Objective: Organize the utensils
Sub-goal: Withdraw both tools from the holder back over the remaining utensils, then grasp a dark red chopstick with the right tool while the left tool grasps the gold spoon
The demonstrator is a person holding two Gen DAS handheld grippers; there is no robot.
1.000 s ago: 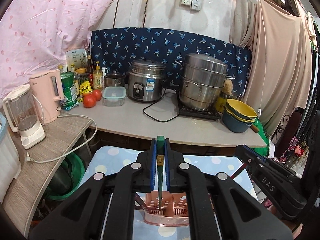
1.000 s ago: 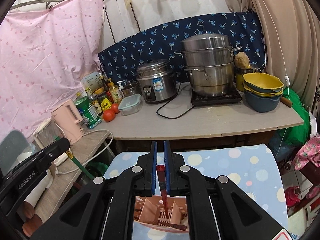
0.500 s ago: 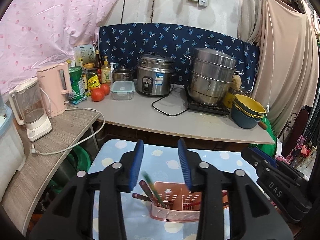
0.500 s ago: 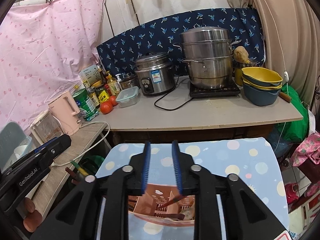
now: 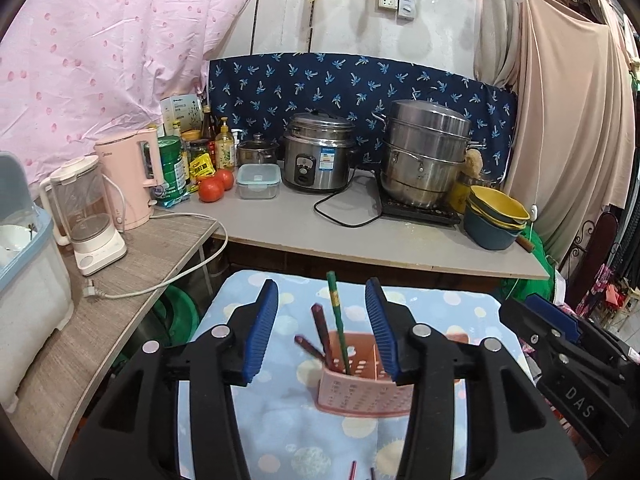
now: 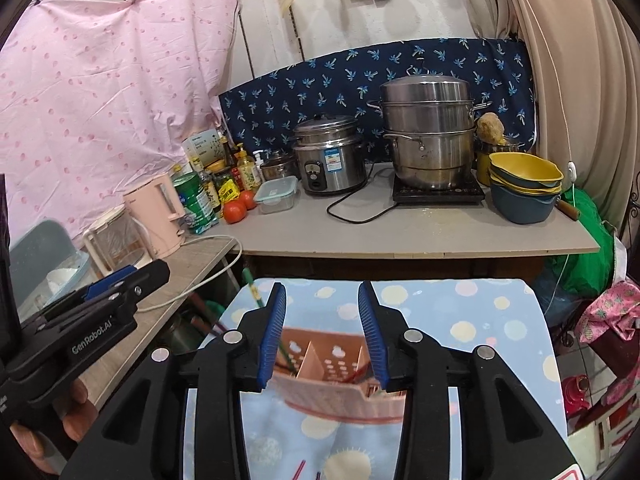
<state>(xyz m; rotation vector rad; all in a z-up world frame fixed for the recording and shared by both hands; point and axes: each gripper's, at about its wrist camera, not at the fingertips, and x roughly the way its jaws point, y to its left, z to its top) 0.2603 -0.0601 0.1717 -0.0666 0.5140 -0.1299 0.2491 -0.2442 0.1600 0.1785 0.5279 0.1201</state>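
Observation:
A pink slotted utensil holder (image 5: 362, 392) stands on a blue spotted cloth (image 5: 288, 424). A green chopstick (image 5: 337, 320) and dark red chopsticks (image 5: 320, 334) stand upright in its left part. My left gripper (image 5: 322, 326) is open and empty, just above and behind the holder. My right gripper (image 6: 322, 330) is open and empty over the same holder (image 6: 328, 376), where the green chopstick (image 6: 254, 292) sticks up at the left. Loose red chopstick ends (image 5: 354, 470) lie on the cloth near the bottom edge.
A counter (image 5: 400, 240) behind the cloth carries a rice cooker (image 5: 318, 154), a steel steamer pot (image 5: 426, 152), stacked bowls (image 5: 496, 218), tomatoes (image 5: 212, 188) and bottles. A side shelf on the left holds a pink kettle (image 5: 128, 178) and a blender (image 5: 86, 216).
Both grippers opened and let go of their chopsticks, the green one from the left and the red one from the right. The chopsticks now stand in the holder. Both grippers have pulled back.

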